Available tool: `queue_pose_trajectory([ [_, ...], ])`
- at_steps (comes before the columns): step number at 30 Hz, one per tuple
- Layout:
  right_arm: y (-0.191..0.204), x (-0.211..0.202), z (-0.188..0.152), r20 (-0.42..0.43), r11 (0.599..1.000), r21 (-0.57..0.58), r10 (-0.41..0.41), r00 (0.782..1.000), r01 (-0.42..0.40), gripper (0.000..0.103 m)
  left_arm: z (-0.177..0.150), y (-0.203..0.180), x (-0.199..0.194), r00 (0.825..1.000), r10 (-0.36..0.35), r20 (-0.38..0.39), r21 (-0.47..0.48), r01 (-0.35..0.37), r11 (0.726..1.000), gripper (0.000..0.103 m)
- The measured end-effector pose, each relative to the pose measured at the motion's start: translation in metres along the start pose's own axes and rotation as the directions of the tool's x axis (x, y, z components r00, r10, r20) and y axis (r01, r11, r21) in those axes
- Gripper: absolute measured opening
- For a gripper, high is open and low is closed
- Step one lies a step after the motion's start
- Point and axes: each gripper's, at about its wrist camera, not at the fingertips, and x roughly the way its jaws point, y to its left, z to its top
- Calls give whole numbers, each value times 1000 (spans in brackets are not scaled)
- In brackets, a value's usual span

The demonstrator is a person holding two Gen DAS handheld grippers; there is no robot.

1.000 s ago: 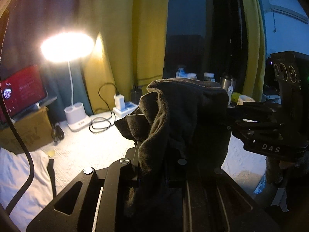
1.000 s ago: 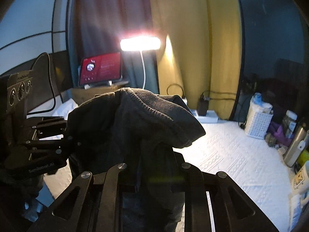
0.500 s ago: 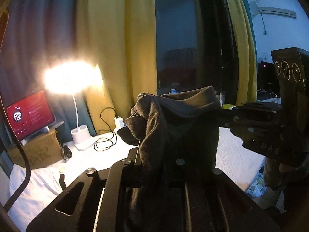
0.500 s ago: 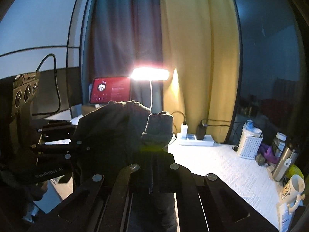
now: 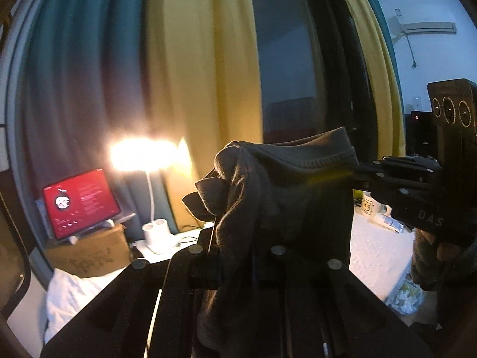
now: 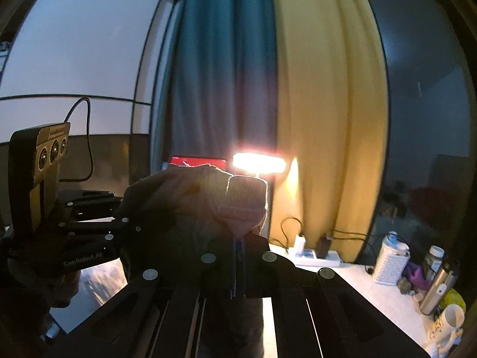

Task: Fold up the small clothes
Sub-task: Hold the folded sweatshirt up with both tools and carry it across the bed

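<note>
Hanging in the air between both clamped grippers, the dark garment [image 5: 286,197] was pinched by the left gripper [image 5: 238,256] and the right gripper [image 6: 238,256], its top hem stretched sideways between them, so neither hand was really nearer, well above the white table [image 6: 357,286].

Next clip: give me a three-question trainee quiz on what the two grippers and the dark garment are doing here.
1. True or false: the dark grey knit garment lies flat on the white textured tabletop.
2. Which grippers are clamped on it? A) left only B) right only C) both
3. Fill in: in the right wrist view the lit desk lamp glows ____ the garment.

Key: 1 false, it hangs in the air between the left gripper and the right gripper. 2 C. 3 behind.
</note>
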Motion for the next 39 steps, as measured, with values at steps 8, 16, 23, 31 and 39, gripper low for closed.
queue_pose_trajectory([
  [8, 16, 23, 4, -14, 997, -8, 70, 997, -71, 2, -6, 19, -16, 998, 68, -7, 5, -68, 998, 11],
  [16, 22, 78, -13, -130, 993, 4, 116, 985, -117, 2, -39, 53, 13, 990, 91, -112, -87, -100, 991, 11],
  [23, 16, 124, -29, -209, 993, 33, 117, 971, -113, 2, -61, 78, 46, 980, 79, -183, -135, -105, 985, 11],
  [31, 1, 172, -45, -278, 993, 70, 112, 954, -96, 2, -78, 102, 87, 966, 52, -254, -165, -96, 982, 11],
  [39, -14, 220, -67, -345, 991, 107, 111, 932, -78, 2, -95, 122, 122, 949, 26, -313, -193, -90, 977, 11],
])
